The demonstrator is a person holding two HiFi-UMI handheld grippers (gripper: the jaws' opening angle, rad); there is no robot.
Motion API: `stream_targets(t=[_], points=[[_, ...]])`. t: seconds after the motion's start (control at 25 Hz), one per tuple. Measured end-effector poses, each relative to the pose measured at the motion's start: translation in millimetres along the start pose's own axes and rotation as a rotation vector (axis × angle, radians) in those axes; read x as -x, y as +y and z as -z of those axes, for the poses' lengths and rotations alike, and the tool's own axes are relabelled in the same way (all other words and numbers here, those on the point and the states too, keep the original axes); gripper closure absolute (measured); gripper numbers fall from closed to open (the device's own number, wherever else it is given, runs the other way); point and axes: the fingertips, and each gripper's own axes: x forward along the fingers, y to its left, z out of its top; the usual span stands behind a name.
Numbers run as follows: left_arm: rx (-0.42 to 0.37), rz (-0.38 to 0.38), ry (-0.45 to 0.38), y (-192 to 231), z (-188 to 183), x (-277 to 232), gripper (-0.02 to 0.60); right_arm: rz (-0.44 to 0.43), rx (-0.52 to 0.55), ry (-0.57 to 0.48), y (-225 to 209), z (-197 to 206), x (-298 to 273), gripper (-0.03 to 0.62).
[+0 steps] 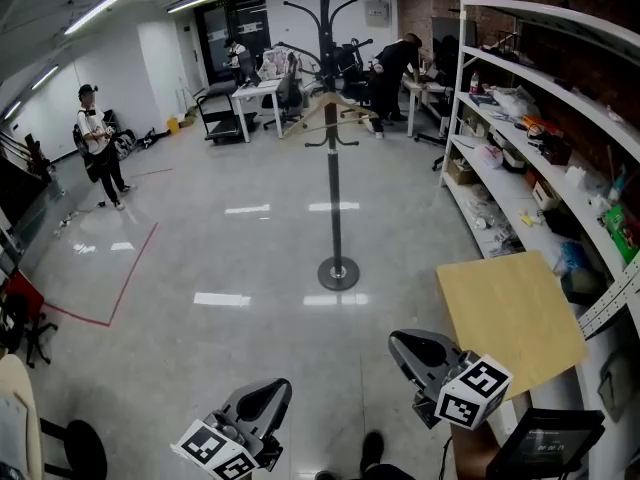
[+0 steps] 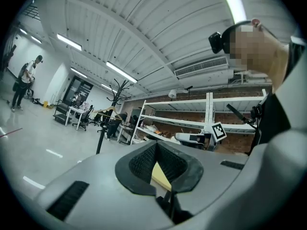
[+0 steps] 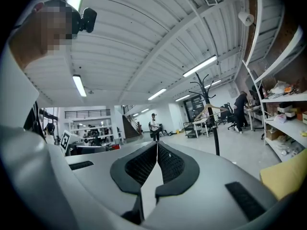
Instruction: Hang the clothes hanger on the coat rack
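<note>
No readable text (too small, blurred).

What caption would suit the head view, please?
Hanger hangs on the coat rack; left gripper and right gripper shut, empty.

Counts, head view:
- 1 coat rack (image 1: 334, 168)
- 1 wooden clothes hanger (image 1: 330, 116)
- 2 grippers: left gripper (image 1: 272, 390), right gripper (image 1: 402, 344)
- 2 marker cubes (image 1: 473, 391), one per gripper
- 3 people: standing person (image 1: 97, 146) at the floor's left edge, far person (image 1: 238, 58) by the desks, bending person (image 1: 392, 68)
- 1 light wooden tabletop (image 1: 510, 318)
- 1 white shelving unit (image 1: 560, 108)
</note>
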Motion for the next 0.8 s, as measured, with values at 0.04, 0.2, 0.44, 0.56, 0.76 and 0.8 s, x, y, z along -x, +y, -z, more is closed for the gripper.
stream_targets(t=[0.04, 0.2, 0.44, 0.56, 0.76, 0.8], points=[[-0.001, -0.005, 0.001, -0.1, 3.2, 10.8, 0.581, 0.005, 0.006, 0.007, 9.9, 3.5, 2.9, 0.586], [0.002, 0.007, 0.012, 0.0, 21.0, 43.5, 0.581, 0.044, 0.012, 0.034, 40.7, 19.9, 18.5, 0.586], [0.01, 0.044, 0.018, -21.0, 33.3, 59.7, 0.581, 0.069, 0.056, 0.056, 75.6, 22.5, 50.7, 0.586], [-0.031, 0.061, 0.015, -41.1, 25.3, 55.6, 0.581, 0.081, 0.049, 0.024, 76.1, 12.6, 65.9, 0.586], [-0.068, 0.048, 0.015, -70.1, 12.8, 54.9, 0.581, 0.065, 0.047, -0.02, 78.7, -1.9, 92.2, 0.588], [-0.076, 0.051, 0.013, -78.1, 12.2, 50.8, 0.581, 0.064, 0.051, -0.025, 76.0, -4.1, 99.7, 0.588]])
